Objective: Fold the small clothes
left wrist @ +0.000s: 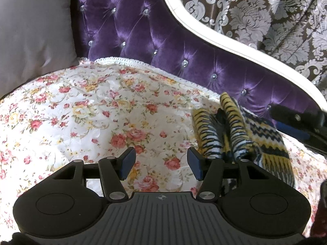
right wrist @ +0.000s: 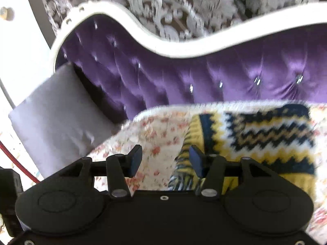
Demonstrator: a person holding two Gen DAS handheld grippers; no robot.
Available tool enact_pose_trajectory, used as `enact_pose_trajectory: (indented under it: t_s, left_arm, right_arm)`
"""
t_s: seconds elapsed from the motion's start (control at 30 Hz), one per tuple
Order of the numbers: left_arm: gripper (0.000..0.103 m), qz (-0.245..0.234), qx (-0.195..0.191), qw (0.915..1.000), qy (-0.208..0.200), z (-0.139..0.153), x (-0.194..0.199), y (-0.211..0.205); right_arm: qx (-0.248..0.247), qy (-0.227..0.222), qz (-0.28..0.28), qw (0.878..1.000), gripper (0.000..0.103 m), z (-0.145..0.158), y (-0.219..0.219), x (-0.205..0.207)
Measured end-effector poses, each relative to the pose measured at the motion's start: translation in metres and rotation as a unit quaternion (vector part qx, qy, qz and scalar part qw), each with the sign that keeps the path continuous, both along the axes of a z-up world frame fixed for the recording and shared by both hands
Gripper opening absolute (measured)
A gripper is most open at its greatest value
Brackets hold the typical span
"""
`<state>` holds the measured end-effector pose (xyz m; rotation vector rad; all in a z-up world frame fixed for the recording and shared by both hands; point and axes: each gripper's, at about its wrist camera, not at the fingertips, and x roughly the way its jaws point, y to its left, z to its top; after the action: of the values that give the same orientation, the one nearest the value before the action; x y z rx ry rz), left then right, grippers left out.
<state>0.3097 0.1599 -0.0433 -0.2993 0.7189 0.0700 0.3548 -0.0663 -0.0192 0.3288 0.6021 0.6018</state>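
A small knitted garment (left wrist: 243,134) in yellow, black and white zigzag lies bunched on the floral cover (left wrist: 98,110) at the right of the left wrist view. My left gripper (left wrist: 161,163) is open and empty, just left of it above the cover. The other gripper (left wrist: 300,122) shows at the far right edge, beyond the garment. In the right wrist view the garment (right wrist: 255,134) lies spread to the right. My right gripper (right wrist: 165,163) is open and empty over its left edge, with its right finger above the yellow ribbed hem. This view is blurred.
A purple tufted sofa back (left wrist: 155,36) with a white frame (left wrist: 204,28) rises behind the cover. A grey cushion (left wrist: 30,34) stands at the left end, also in the right wrist view (right wrist: 61,122). A patterned curtain (left wrist: 265,10) hangs behind.
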Motion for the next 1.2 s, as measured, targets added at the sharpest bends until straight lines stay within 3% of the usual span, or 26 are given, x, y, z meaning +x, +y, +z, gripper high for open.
enact_pose_trajectory:
  t_s: [0.1, 0.17, 0.4, 0.53, 0.73, 0.87, 1.03, 1.2]
  left_arm:
    - [0.054, -0.006, -0.001, 0.9997, -0.022, 0.006, -0.001, -0.006]
    - [0.054, -0.012, -0.001, 0.9993, -0.035, 0.009, -0.001, -0.011]
    - [0.054, -0.060, 0.005, 0.9965, -0.057, 0.011, 0.001, -0.034]
    - [0.054, -0.095, 0.009, 0.9944, -0.046, 0.004, 0.009, -0.046]
    - [0.054, -0.118, 0.015, 0.9927, -0.018, -0.011, 0.028, -0.061]
    - [0.060, -0.098, 0.007, 0.9949, 0.025, -0.025, 0.041, -0.059]
    - [0.074, -0.068, -0.040, 0.9957, 0.050, -0.037, 0.044, -0.040]
    - [0.078, -0.069, -0.031, 0.9957, 0.054, -0.041, 0.042, -0.041]
  right_arm:
    - [-0.059, -0.028, -0.019, 0.998, 0.054, 0.004, -0.010, -0.011]
    - [-0.107, -0.029, -0.016, 0.994, 0.043, -0.003, -0.010, -0.016]
    - [-0.186, -0.032, 0.064, 0.980, 0.042, -0.043, 0.034, -0.044]
    - [-0.179, -0.016, 0.096, 0.979, 0.042, -0.070, 0.059, -0.052]
    - [-0.130, -0.007, 0.086, 0.988, 0.042, -0.072, 0.046, -0.055]
    - [-0.123, -0.017, 0.097, 0.988, 0.043, -0.073, 0.040, -0.064]
    - [-0.120, -0.027, 0.115, 0.986, 0.045, -0.061, 0.025, -0.076]
    - [-0.122, -0.070, 0.111, 0.984, 0.063, -0.034, -0.004, -0.087]
